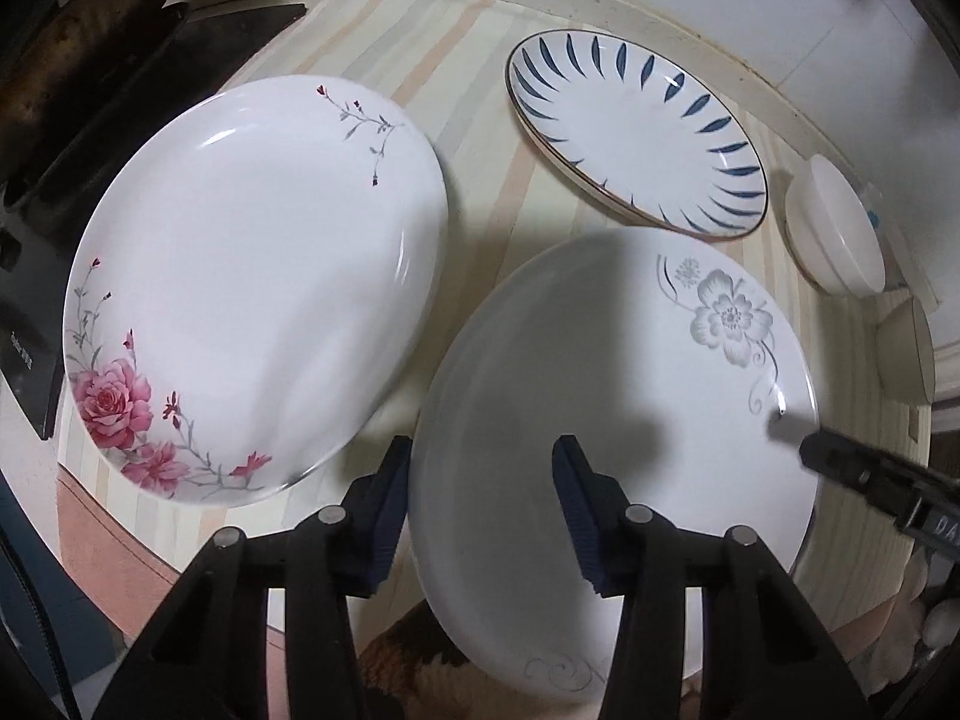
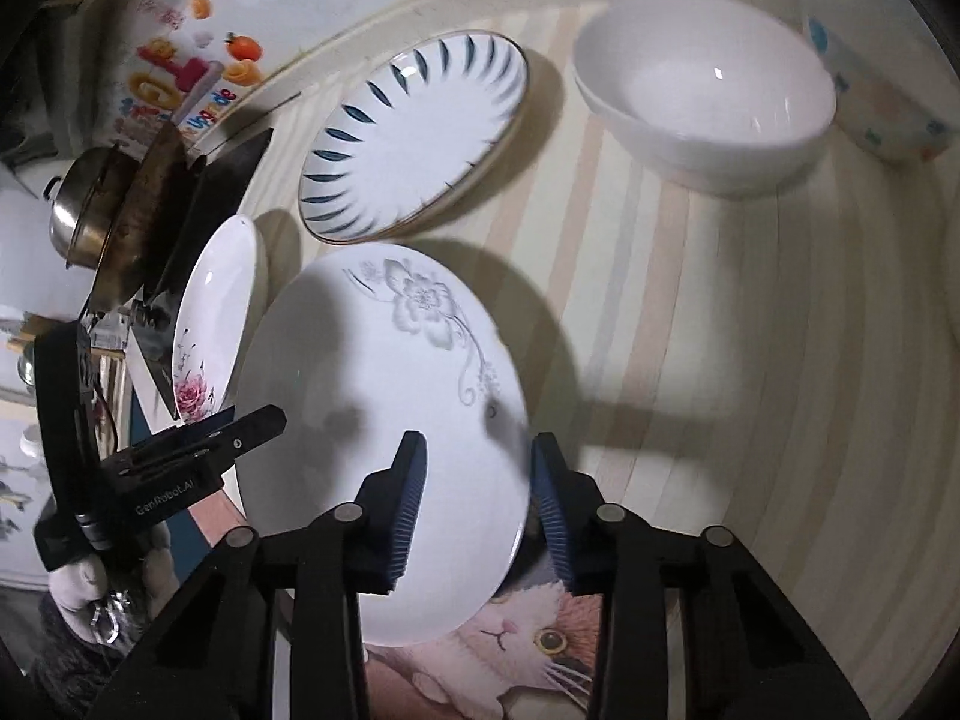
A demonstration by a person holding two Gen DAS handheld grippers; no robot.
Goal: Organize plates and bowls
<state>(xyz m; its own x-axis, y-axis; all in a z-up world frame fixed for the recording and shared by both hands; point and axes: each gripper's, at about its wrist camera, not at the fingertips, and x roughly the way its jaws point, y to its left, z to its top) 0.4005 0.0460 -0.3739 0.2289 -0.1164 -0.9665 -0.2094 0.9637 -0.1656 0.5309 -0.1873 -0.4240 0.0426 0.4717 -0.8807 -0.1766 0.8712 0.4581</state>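
While the grey-flower plate (image 1: pixel 612 420) lies on the striped desk (image 2: pixel 690 324) with nothing in it, the left hand-held gripper (image 1: pixel 480 480) straddles its near-left rim and the right hand-held gripper (image 2: pixel 477 474) its right rim, both released with pads apart. Equally bare are the rose plate (image 1: pixel 258 282), the blue-striped plate (image 2: pixel 414 132) and two stacked white bowls (image 2: pixel 702 96). Each plate's underside is hidden, and whether any pad touches porcelain is unclear.

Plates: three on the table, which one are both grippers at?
The grey-flower plate, nearest both cameras. Both open grippers, left and right, straddle its rim. The pink-rose plate and blue-striped plate lie untouched.
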